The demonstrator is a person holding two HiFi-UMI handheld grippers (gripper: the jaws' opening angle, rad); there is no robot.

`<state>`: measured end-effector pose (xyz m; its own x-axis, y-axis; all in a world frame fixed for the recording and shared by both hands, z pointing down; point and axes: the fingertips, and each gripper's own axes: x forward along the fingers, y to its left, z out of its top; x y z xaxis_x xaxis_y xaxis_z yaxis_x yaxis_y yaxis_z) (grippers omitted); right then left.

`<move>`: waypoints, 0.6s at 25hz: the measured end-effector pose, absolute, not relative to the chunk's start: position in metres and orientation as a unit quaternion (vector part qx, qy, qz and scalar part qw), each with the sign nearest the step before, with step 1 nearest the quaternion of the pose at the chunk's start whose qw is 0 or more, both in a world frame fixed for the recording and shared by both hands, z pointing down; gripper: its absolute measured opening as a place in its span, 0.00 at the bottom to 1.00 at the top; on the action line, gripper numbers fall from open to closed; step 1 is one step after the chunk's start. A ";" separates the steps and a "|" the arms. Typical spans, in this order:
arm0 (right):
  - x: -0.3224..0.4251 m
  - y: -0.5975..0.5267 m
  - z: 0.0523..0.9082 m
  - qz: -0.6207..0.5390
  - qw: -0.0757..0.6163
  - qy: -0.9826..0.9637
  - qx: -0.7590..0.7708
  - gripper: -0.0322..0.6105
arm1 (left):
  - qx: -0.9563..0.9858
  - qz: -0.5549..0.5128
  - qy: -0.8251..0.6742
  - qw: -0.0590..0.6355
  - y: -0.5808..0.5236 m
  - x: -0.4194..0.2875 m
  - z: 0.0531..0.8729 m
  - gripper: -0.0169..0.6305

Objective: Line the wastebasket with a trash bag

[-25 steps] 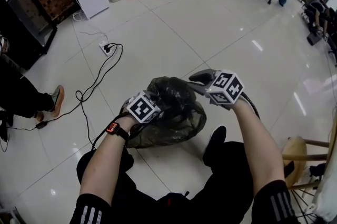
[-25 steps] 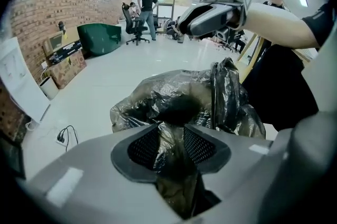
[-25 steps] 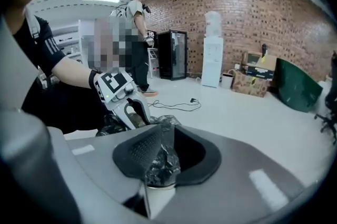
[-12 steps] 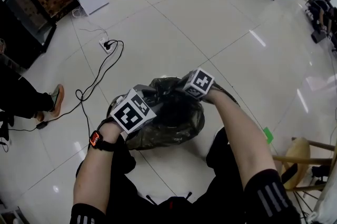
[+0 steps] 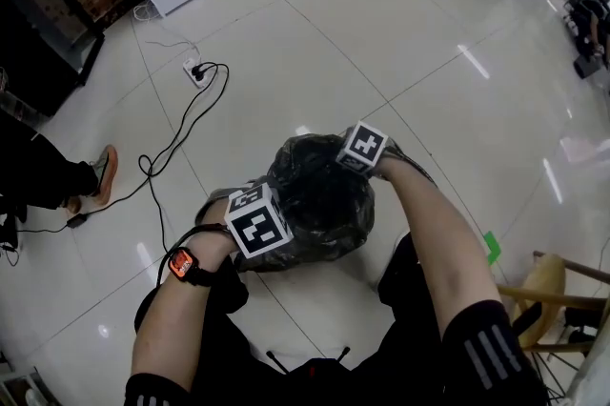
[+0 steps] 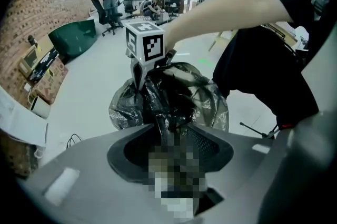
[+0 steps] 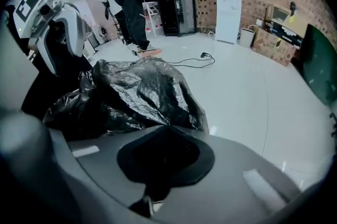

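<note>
Crouching over the white tile floor, we are working both tools into the black trash bag, which is sitting as a crumpled mound just in front of our knees; we cannot make out the wastebasket under it. We are pinching a fold of film at the far rim with the right gripper, its jaws fully together. The left gripper is at the near rim; its jaws have just been opening and are standing partly apart, with a twisted strand of bag running between them.
</note>
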<state>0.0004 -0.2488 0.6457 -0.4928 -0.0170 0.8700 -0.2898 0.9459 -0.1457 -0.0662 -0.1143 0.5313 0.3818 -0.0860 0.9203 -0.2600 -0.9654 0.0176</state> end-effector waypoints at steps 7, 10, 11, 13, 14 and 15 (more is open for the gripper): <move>0.011 -0.246 0.641 0.189 0.467 -0.857 0.108 0.07 | 0.794 0.598 -0.091 0.061 -0.107 -0.069 0.576 0.31; 0.012 -0.244 0.634 0.207 0.447 -0.864 0.108 0.10 | 0.776 0.621 -0.100 0.036 -0.111 -0.076 0.593 0.17; 0.013 -0.241 0.632 0.213 0.443 -0.865 0.105 0.12 | 0.777 0.619 -0.111 0.032 -0.115 -0.076 0.592 0.08; 0.017 -0.235 0.626 0.226 0.433 -0.867 0.096 0.15 | 0.789 0.599 -0.129 0.038 -0.123 -0.071 0.580 0.03; 0.019 -0.233 0.622 0.231 0.426 -0.870 0.092 0.16 | 0.798 0.585 -0.136 0.043 -0.127 -0.068 0.570 0.03; 0.022 -0.231 0.616 0.232 0.420 -0.873 0.091 0.17 | 0.807 0.571 -0.143 0.047 -0.131 -0.065 0.559 0.03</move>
